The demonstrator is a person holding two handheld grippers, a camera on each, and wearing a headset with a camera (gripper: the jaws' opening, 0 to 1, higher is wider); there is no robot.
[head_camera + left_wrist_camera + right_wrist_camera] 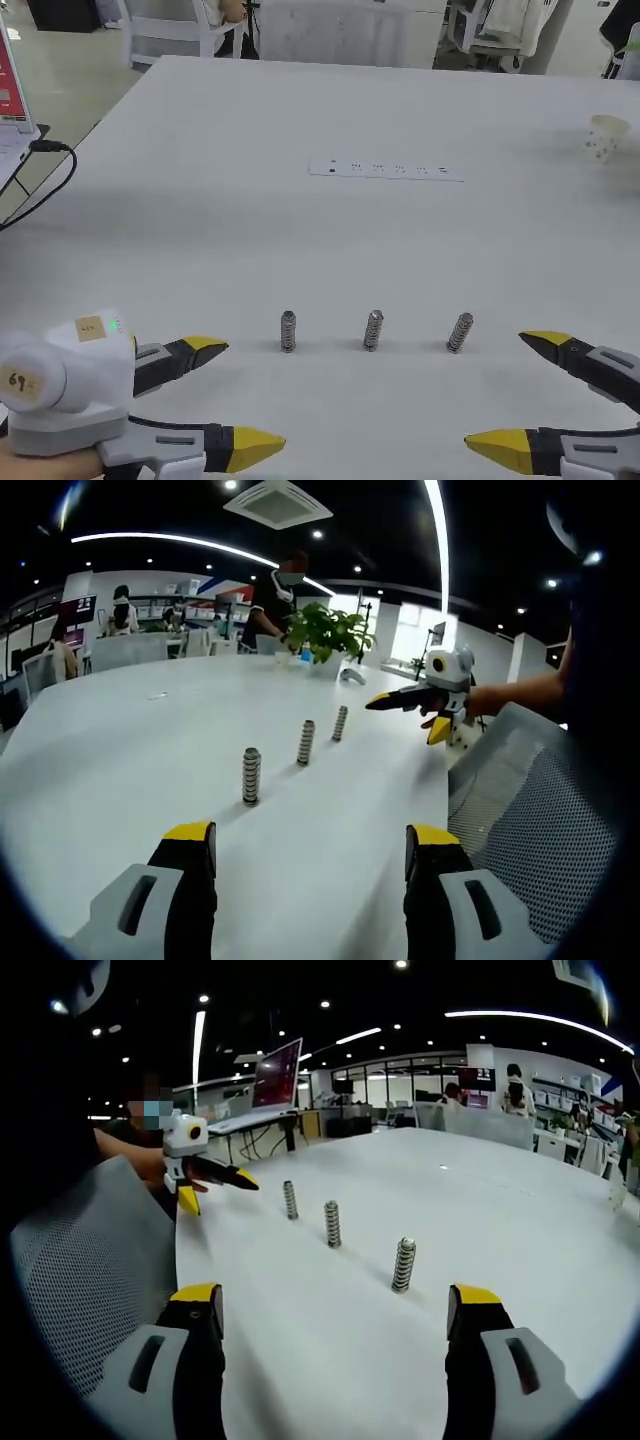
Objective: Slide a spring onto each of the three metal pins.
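Three pins (375, 315) stand at centre, one spring (373, 334) on each. The left gripper (254, 393) at 7 o'clock and the right gripper (495, 388) at 5 both have jaws apart. One paper cup (605, 137) sits at 2 o'clock, contents unseen.

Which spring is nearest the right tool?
The row's right-end spring in the head view, beside the right tool; the middle spring and left spring stand farther.

White table (200, 220) holds three spring-covered pins (374, 331), a strip (385, 170), a cup (605, 137).
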